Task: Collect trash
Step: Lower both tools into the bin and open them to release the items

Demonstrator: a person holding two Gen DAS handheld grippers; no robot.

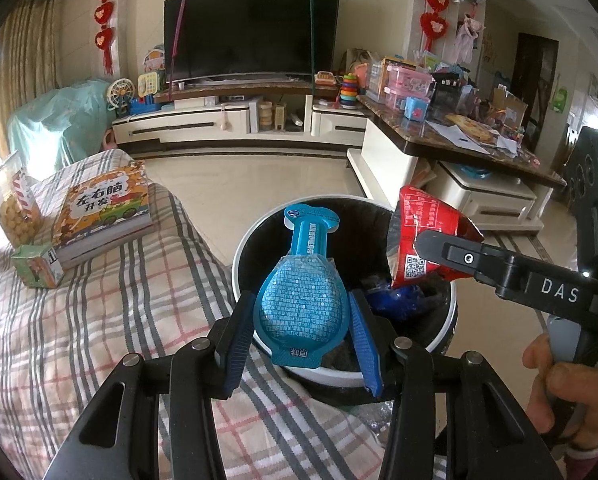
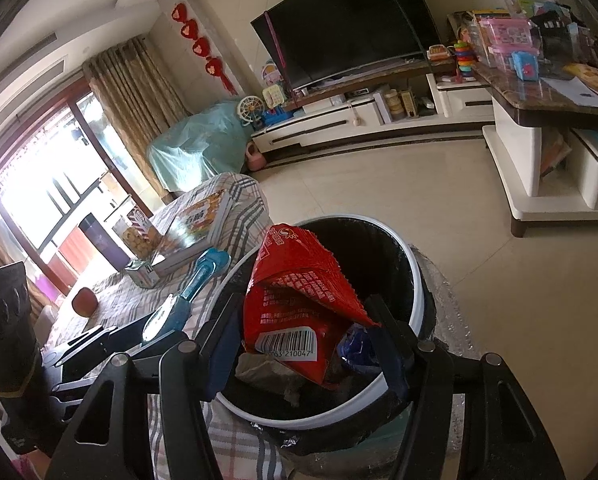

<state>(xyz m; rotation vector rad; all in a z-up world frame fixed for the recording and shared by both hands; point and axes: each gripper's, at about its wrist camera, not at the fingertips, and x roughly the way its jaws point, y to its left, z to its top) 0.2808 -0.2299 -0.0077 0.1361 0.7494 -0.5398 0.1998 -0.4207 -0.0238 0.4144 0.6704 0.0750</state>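
Note:
A round trash bin [image 1: 243, 256] with a white rim and black liner stands beside the plaid bed; it also shows in the right wrist view [image 2: 417, 280]. My left gripper [image 1: 299, 328] is shut on a blue spoon-shaped plastic package [image 1: 303, 292] and holds it over the bin's near rim. The package also shows in the right wrist view [image 2: 203, 276]. My right gripper [image 2: 303, 344] is shut on a red snack wrapper [image 2: 299, 292] over the bin opening. The wrapper also shows in the left wrist view [image 1: 423, 232]. Blue trash [image 1: 395, 300] lies inside the bin.
On the plaid bed [image 1: 99, 320] lie a children's book [image 1: 107, 212], a small green carton [image 1: 39, 268] and a cookie box [image 1: 11, 208]. A cluttered coffee table [image 1: 439, 136] stands right of the bin. A TV stand [image 1: 239, 120] lines the far wall.

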